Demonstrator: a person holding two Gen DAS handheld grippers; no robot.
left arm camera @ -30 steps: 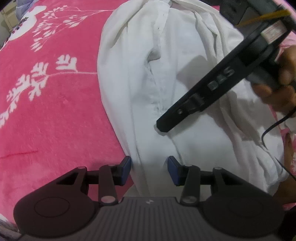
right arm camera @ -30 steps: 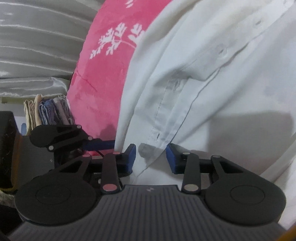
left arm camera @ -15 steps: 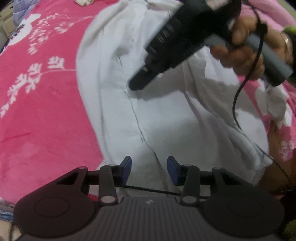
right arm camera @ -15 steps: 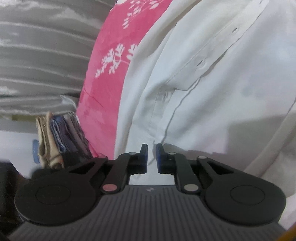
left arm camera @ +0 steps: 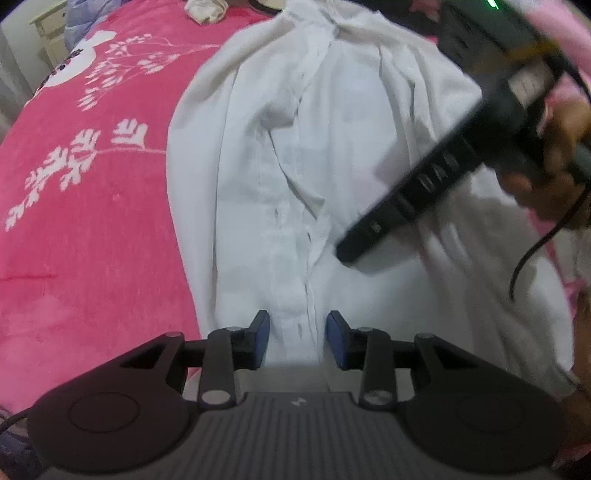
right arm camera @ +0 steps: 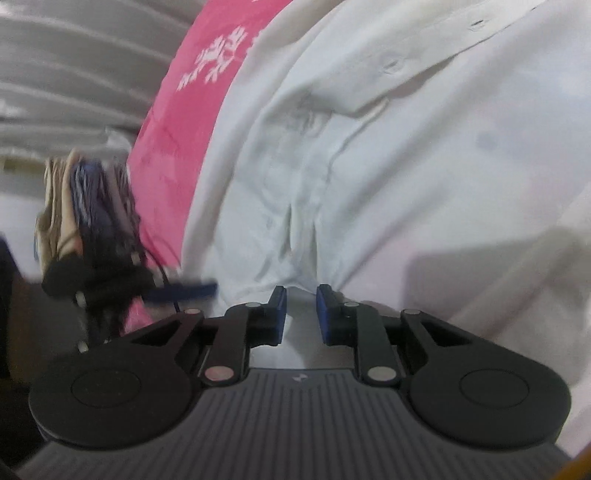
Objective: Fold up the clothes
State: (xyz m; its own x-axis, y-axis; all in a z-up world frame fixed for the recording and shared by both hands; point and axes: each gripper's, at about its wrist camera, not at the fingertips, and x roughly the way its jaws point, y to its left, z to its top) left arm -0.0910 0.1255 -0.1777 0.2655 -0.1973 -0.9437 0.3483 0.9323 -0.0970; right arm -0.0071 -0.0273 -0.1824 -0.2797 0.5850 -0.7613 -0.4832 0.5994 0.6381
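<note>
1. White shirt (left arm camera: 332, 155) lies spread, front up, on the pink blanket (left arm camera: 92, 221); placket partly buttoned, sleeves tucked alongside the body; no fold made yet, so the task looks barely begun
2. Left gripper (left arm camera: 298, 334): jaws have just been closing, now part-way apart over the placket near the hem; the pads do not visibly press on the cloth
3. Right gripper (right arm camera: 301, 310): jaws closed, then eased a little; now narrow, with a bunched ridge of shirt cloth pinched between them
4. Left to do, by my reading: smoothing, sleeves in, body folded
5. Around: stack of folded clothes (right arm camera: 85, 206) beside the bed, crumpled pale cloth (left arm camera: 205, 9) at the far edge; neither obstructs. The right gripper's body crosses above the shirt in the left view
</note>
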